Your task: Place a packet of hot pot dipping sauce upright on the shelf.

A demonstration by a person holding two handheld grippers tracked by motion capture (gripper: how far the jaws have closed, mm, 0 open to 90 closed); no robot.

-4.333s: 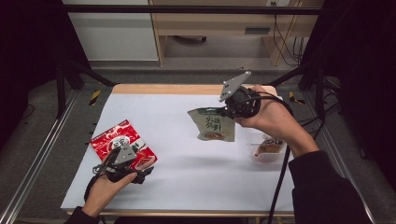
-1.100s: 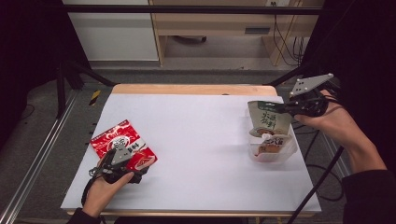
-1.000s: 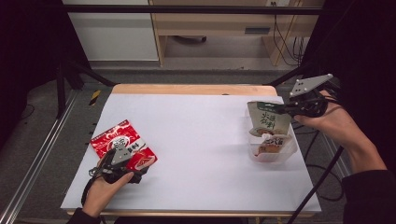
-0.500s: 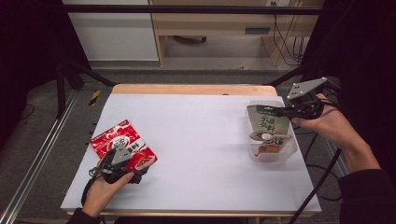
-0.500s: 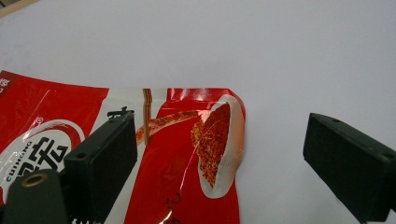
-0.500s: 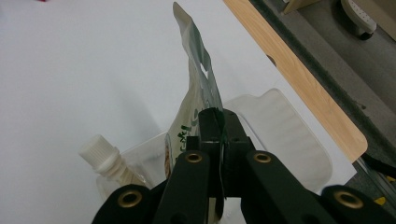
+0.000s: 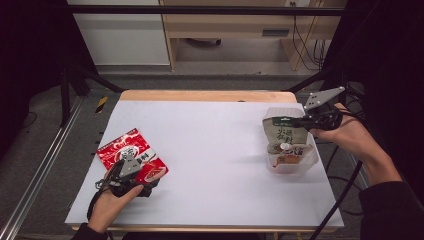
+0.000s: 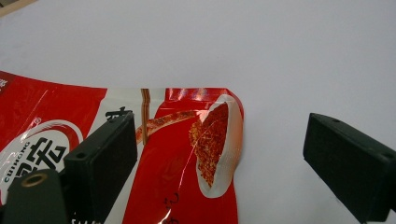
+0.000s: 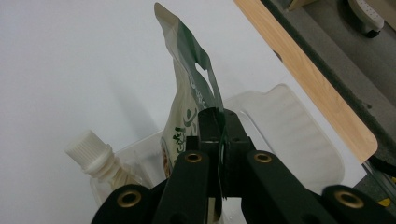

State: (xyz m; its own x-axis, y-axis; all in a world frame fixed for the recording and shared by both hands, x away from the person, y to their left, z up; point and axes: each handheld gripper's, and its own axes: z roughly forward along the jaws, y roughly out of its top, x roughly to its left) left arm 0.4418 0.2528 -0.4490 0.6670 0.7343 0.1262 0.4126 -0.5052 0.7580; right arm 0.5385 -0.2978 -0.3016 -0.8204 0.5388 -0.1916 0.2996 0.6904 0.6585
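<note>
Left gripper view: "CUIHONG" red packet.

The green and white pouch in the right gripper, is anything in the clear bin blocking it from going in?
Partly. The right gripper holds the green and white pouch by its top edge, over the clear bin. A white-capped spout pouch already sits in the bin beside it, taking up part of the space. Otherwise nothing visible blocks the way.
</note>
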